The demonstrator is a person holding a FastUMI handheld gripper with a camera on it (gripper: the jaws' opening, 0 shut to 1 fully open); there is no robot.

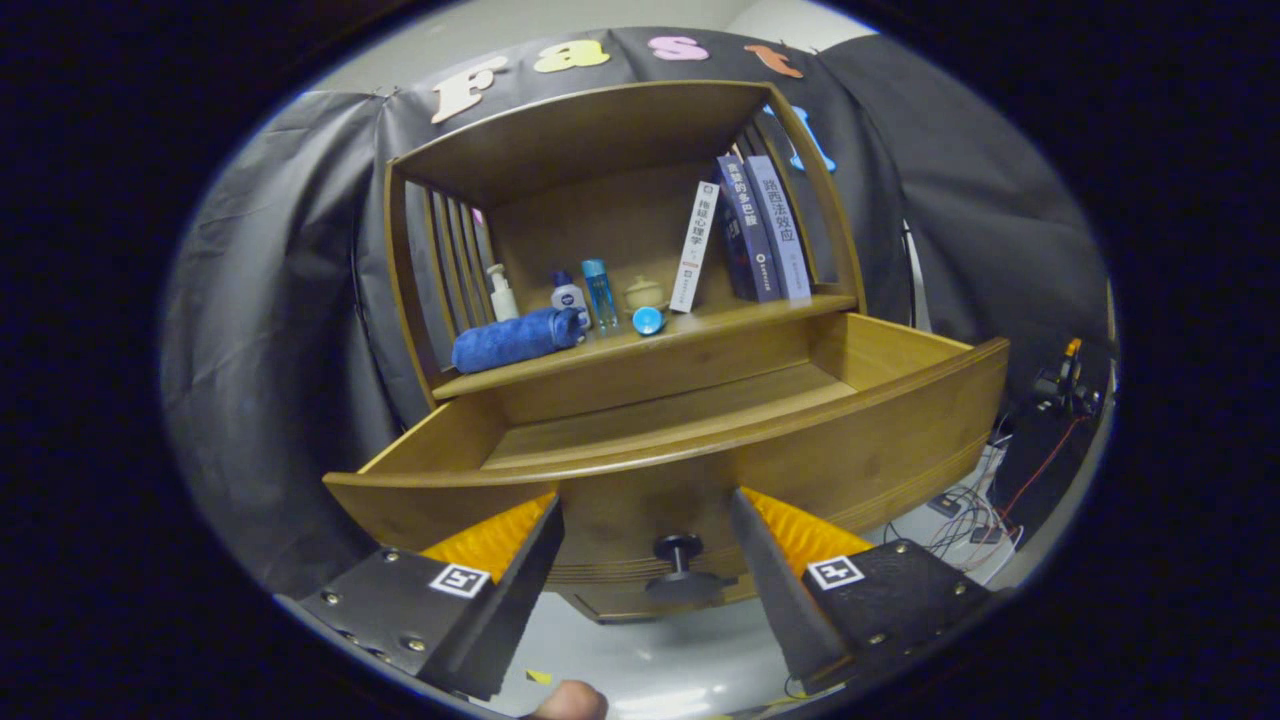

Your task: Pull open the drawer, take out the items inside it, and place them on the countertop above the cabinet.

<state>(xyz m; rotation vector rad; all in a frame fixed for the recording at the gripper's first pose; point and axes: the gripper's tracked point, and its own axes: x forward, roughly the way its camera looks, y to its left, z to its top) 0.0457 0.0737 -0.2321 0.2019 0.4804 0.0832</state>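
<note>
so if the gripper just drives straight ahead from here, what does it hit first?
Most likely the drawer knob, which sits between the open gripper fingers, then the drawer front behind it. Depth is hard to judge.

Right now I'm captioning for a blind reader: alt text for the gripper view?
A wooden cabinet's drawer stands pulled open, its visible floor bare; the open gripper has its fingers either side of the dark round knob. On the countertop above sit a rolled blue towel, small bottles and upright books.
</note>
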